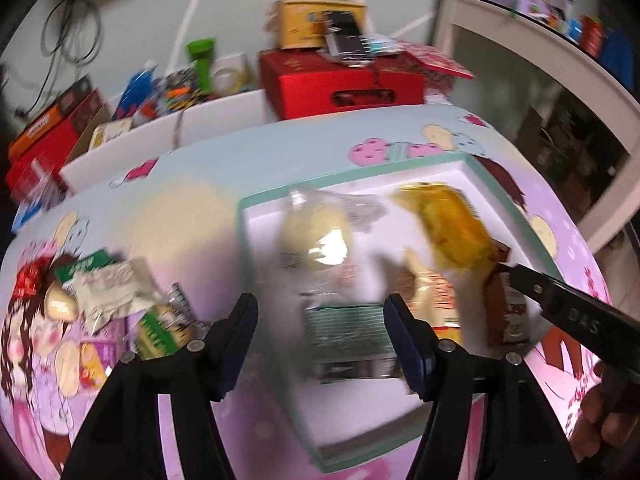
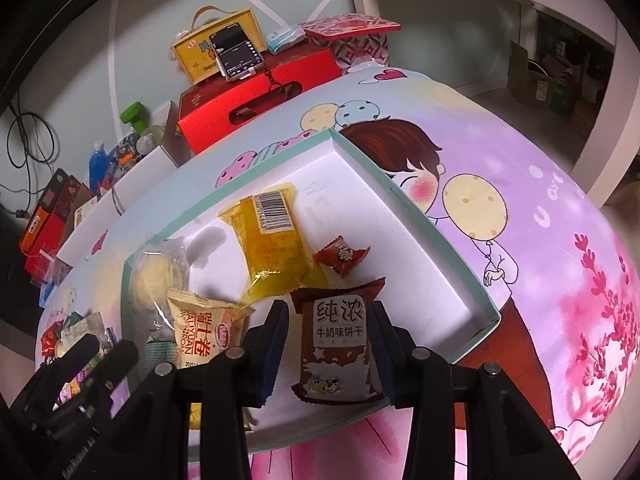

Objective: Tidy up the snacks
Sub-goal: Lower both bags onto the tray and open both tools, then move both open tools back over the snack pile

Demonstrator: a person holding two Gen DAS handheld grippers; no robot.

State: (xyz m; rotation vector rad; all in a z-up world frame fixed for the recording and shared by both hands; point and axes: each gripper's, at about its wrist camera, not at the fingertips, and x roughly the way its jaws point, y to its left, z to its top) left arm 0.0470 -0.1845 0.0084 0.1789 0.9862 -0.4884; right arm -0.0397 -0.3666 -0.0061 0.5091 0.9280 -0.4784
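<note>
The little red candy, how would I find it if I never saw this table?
Look inside the white box with the teal rim. The little red candy lies just right of the long yellow packet. It is the smallest wrapper there, twisted at both ends.

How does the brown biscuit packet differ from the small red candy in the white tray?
The brown biscuit packet is much larger than the small red candy. The packet is brown with white Chinese characters; the candy is red with twisted ends. The packet sits between the fingers of the right claw; the candy lies apart, untouched, farther into the tray. Both are sealed snacks inside the same white tray.
</note>
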